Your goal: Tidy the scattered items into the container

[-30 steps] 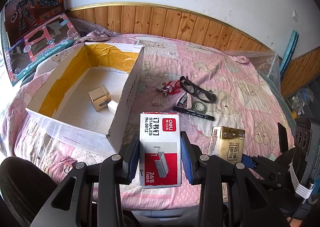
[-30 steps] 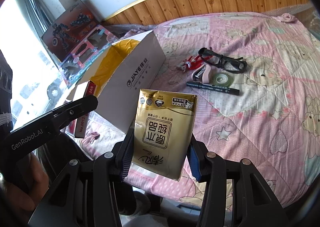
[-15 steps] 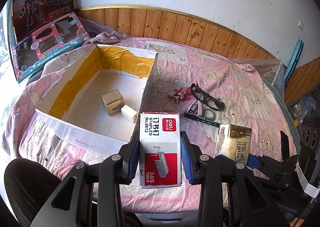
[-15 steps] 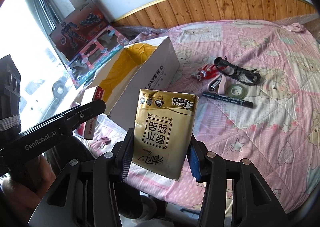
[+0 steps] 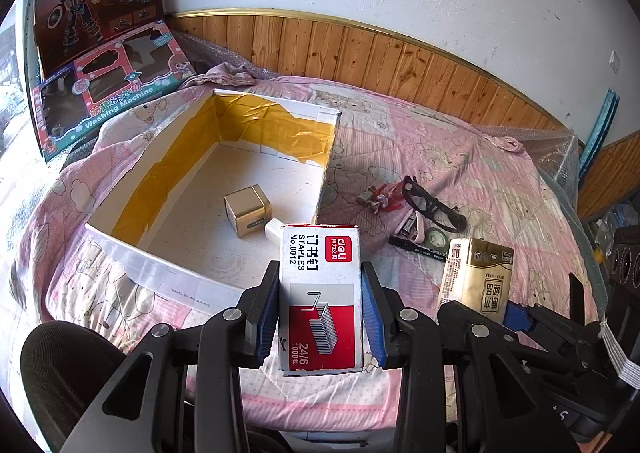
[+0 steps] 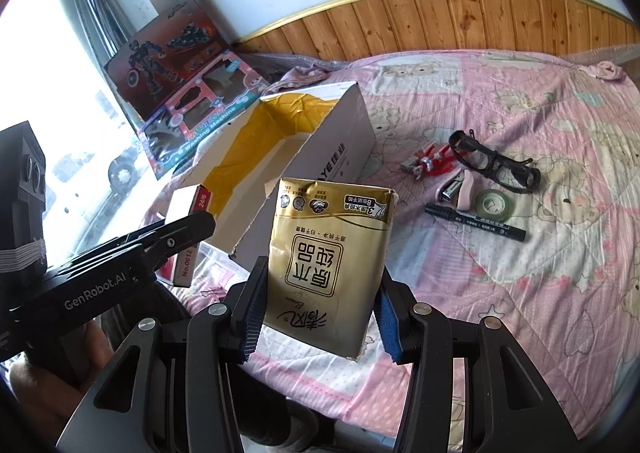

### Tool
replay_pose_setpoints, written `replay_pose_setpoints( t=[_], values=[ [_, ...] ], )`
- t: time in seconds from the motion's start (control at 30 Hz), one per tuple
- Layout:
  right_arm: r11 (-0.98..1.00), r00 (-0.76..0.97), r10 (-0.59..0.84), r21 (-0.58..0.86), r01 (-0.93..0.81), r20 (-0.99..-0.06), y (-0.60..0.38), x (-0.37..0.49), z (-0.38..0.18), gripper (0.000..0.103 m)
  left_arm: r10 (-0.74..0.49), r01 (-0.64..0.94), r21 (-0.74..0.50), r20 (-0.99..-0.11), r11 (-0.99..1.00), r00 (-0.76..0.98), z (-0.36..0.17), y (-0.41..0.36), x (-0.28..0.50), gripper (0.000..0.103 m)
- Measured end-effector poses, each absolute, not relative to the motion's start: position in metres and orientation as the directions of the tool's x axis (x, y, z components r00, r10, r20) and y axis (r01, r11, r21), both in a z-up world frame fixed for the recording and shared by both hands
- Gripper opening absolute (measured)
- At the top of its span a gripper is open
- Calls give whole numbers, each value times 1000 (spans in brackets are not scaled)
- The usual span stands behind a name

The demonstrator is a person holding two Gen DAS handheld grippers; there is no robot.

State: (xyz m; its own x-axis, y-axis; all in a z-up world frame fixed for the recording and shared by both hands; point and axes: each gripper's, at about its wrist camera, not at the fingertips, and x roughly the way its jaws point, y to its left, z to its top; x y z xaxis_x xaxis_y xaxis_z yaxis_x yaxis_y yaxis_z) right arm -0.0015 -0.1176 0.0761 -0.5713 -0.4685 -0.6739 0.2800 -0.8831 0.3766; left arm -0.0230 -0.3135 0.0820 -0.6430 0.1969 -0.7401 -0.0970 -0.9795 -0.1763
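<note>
Fingers (image 5: pixel 267 317) of the left gripper (image 5: pixel 320 319), faced with ribbed blue pads, are pressed flat against both long sides of a rectangular cardboard staples box (image 5: pixel 321 293), white above and red below, held lengthwise between them over the bed's near edge. The right gripper (image 6: pixel 318 311) likewise pinches a glossy gold tissue pack (image 6: pixel 330 265), soft and creased at its top corners, slightly tilted between its blue pads. Beyond the staples box lies the open white carton (image 5: pixel 132 257), its inner walls patched with crinkled yellow tape; a small gold cube (image 5: pixel 245 210) and a white block (image 5: pixel 274 230) sit on its floor. On the pink quilted bed (image 6: pixel 540 253), beside the carton's right wall, cluster black-framed glasses (image 6: pixel 496 165), a black marker (image 6: pixel 474 222), a tape roll (image 6: pixel 492 205), a pink stapler (image 6: pixel 456 189) and a red trinket (image 6: pixel 430 161).
</note>
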Motion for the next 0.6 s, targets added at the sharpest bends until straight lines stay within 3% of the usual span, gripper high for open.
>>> replay_pose_setpoints(
  t=[0.6],
  values=[
    [-877,-562,-480,346,335,-673,-154,-39,94,50,167,-39,-189,-735,-981,-658,87,-355,-52,39]
  ],
)
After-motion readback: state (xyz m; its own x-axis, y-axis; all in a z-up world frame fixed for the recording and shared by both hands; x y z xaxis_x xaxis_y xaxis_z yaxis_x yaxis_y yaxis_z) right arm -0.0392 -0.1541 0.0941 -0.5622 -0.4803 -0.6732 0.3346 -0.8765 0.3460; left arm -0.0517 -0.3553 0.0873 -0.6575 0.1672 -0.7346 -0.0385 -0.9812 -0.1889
